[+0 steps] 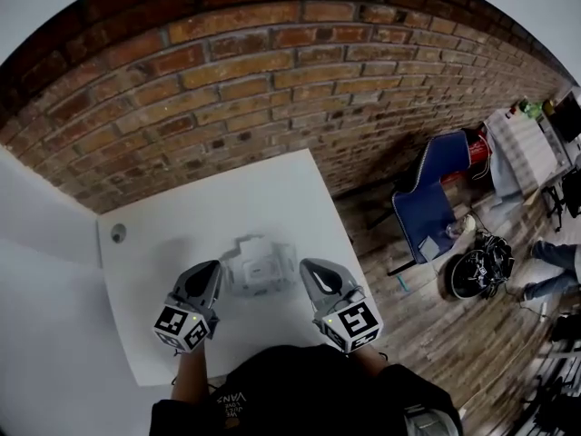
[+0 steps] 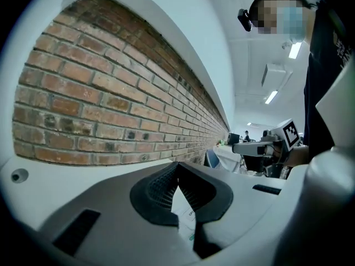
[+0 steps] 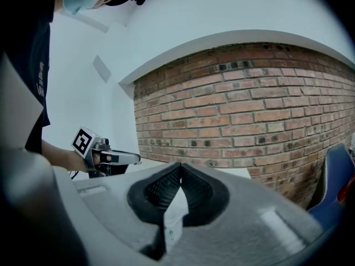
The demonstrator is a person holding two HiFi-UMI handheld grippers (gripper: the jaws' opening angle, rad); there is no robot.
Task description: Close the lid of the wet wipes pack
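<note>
Honestly, nothing on the actual task looks done yet. The white worktop (image 1: 272, 198) is pretty bare, with the wipes pack (image 1: 257, 267) sitting around the middle, a bit toward the person. From the head view its lid (image 1: 251, 245) looks flipped up at the far edge rather than pressed flat. It's small and white-on-white though, so that's my read, not a sure thing. That leaves the whole job: get onto the flap, fold it over, and push until it seats.

Pose-wise, the left tool (image 1: 217, 265) and right tool (image 1: 305, 265) sit on either side of the pack. They're just beside it and I can't see either one touching it. Both are held low, nearly level with a slight downward tip, and angled in toward the pack. Both are pinched fully together, tips meeting, with nothing clamped. In each gripper view a sliver of white with some print shows through the gap behind the tips. It looks like the pack lying beyond, not something gripped.
</note>
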